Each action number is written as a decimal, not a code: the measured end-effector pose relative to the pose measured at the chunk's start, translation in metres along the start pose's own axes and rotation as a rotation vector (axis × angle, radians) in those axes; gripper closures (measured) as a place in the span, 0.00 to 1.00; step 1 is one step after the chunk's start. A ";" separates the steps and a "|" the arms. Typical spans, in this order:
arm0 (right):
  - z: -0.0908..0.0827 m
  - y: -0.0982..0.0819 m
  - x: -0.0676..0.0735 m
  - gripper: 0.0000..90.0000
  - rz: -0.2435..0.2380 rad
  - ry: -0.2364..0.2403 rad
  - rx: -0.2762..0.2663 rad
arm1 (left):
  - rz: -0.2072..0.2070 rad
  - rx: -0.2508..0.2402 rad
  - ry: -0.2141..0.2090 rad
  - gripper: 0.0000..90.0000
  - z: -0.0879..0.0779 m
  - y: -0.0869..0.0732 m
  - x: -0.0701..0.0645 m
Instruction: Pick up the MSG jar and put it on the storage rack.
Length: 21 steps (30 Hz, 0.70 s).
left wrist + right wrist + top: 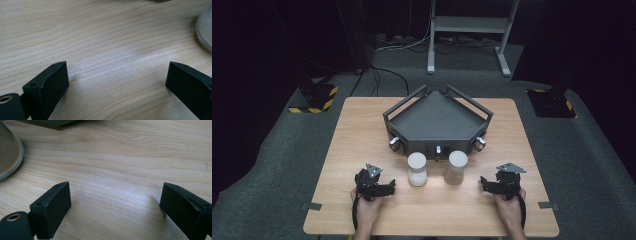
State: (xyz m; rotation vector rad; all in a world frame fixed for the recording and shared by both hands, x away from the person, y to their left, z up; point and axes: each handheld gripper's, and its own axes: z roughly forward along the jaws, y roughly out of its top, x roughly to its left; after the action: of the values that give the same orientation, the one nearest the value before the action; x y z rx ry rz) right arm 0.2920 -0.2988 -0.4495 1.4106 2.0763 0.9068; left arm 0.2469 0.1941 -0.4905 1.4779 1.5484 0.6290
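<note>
Two jars stand side by side at centre, just before the tray (438, 120): white jar (417, 169), tan jar (456, 167). Left hand-held gripper (388, 188) at 8 o'clock and right hand-held gripper (484, 184) at 4 o'clock rest on the counter (357, 130), jaws wide and empty, each facing its nearer jar for a likely reach.

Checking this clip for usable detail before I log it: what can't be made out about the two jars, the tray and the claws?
- White jar: contents unreadable in the high view, too small; left gripper view's right edge cuts it.
- Beige jar: right gripper view's left edge cuts it.
- Tray: front knobs too small to identify.
- Left claw and right claw: small and dark from above; open in their own views.
</note>
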 end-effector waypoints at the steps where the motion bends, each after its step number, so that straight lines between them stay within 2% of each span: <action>1: 0.000 0.000 0.000 0.11 0.000 0.000 0.000 | 0.000 0.000 0.000 0.05 0.000 0.000 0.000; 14: 0.000 0.000 0.000 0.11 0.002 -0.001 0.000 | 0.014 0.018 -0.015 0.02 -0.001 0.002 0.000; 21: 0.000 0.000 0.000 0.11 0.002 -0.002 0.000 | 0.025 0.024 -0.056 0.01 -0.003 0.000 0.001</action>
State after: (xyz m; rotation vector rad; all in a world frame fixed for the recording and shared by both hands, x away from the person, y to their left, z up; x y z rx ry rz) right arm 0.2918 -0.2984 -0.4494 1.4132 2.0744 0.9059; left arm 0.2448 0.1958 -0.4892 1.5220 1.5018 0.5807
